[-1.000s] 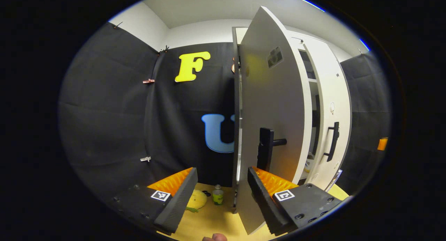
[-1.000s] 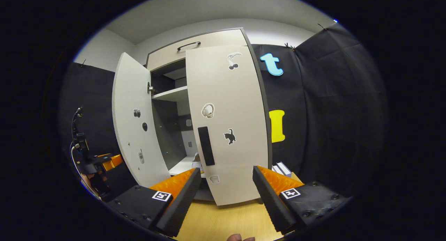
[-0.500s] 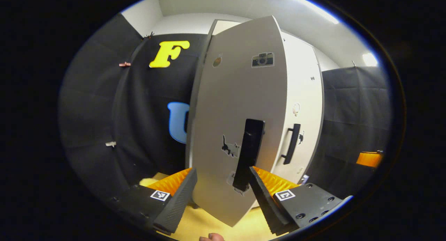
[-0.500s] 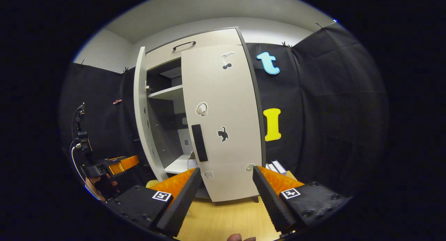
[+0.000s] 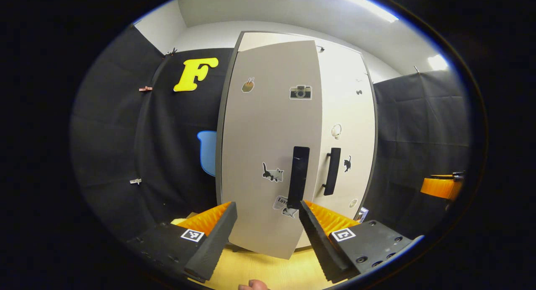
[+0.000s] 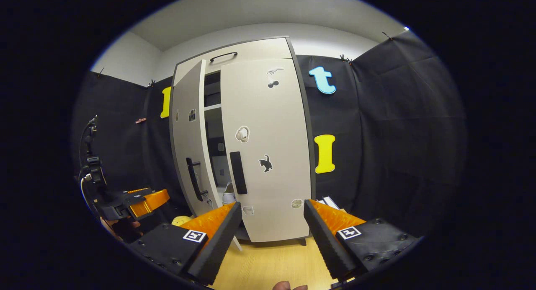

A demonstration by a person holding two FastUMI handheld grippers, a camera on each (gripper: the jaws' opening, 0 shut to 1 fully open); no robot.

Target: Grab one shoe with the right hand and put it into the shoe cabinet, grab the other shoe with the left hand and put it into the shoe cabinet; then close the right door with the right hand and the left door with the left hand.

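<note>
Black cloth walls the booth behind our shoe cabinet (image 6: 251, 59), which stands on a wooden floor (image 6: 272, 265). We hold our left gripper (image 5: 268, 229) with its fingers spread wide and nothing between them; straight ahead of it hangs the left door (image 5: 268, 147), nearly closed, its handle (image 5: 299, 177) just above the gap between the fingers. Beyond that, the right door (image 5: 347, 143) sits flush. Our right gripper (image 6: 272, 231) is likewise parted and empty, facing the right door (image 6: 268, 156). Ahead and left of it we see the left door (image 6: 188, 147) ajar, a shoe (image 6: 228, 195) showing through the slit, and the left gripper (image 6: 144, 200) farther left
</note>
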